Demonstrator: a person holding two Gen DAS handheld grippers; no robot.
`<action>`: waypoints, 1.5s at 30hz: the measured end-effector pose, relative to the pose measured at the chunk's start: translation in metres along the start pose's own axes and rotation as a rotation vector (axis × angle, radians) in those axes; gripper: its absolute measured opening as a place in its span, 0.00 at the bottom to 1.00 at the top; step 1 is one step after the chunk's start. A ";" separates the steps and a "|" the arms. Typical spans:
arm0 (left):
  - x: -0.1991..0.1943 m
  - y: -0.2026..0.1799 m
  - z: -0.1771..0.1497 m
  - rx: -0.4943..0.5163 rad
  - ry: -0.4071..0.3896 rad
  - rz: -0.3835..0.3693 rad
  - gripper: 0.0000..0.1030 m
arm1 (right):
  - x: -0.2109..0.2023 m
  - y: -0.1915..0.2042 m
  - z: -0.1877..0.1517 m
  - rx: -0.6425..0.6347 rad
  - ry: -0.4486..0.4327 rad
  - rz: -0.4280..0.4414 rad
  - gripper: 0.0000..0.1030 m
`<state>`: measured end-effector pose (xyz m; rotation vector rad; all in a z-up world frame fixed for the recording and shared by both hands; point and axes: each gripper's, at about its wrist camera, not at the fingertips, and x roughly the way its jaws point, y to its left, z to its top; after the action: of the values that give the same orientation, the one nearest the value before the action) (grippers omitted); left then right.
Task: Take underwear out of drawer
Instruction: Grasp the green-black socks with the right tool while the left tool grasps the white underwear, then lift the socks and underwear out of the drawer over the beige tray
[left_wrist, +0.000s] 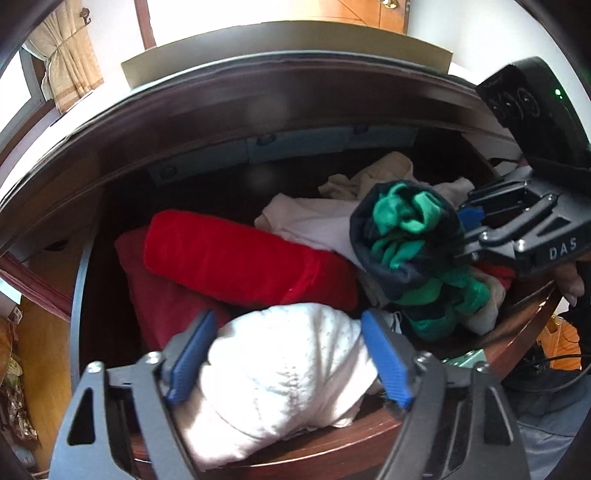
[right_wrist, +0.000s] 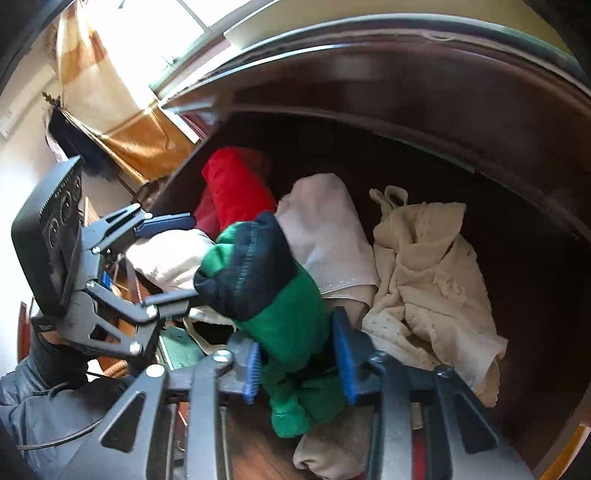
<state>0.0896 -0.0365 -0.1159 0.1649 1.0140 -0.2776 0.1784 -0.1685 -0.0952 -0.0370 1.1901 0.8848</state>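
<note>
Left wrist view: the left gripper (left_wrist: 286, 354) at bottom centre clasps a white garment (left_wrist: 280, 376) over the drawer's front rim (left_wrist: 332, 443). Red cloth (left_wrist: 236, 254) lies behind.

Right wrist view: the right gripper (right_wrist: 299, 356), lower centre, pinches green-and-navy underwear (right_wrist: 266, 280) above the drawer.

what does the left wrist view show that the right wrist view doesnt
Only the left wrist view shows the blue boxes along the drawer's back and the left tool from behind, its pads around a white garment.

Only the right wrist view shows the spread cream lacy garment and the right tool from behind, gripping the green and navy underwear.

Both show the folded red cloth, the pale pink garment and the dark wooden drawer.
</note>
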 end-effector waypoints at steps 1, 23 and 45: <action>-0.001 0.001 -0.001 -0.010 -0.003 -0.014 0.69 | 0.001 0.001 -0.001 -0.005 0.009 -0.005 0.41; -0.039 0.012 -0.021 -0.106 -0.185 -0.091 0.13 | -0.020 0.011 -0.013 -0.059 -0.153 0.058 0.17; -0.083 0.012 -0.028 -0.133 -0.408 -0.049 0.11 | -0.064 0.017 -0.034 -0.098 -0.398 0.048 0.16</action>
<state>0.0295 -0.0056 -0.0592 -0.0378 0.6294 -0.2742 0.1354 -0.2098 -0.0499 0.0854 0.7786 0.9413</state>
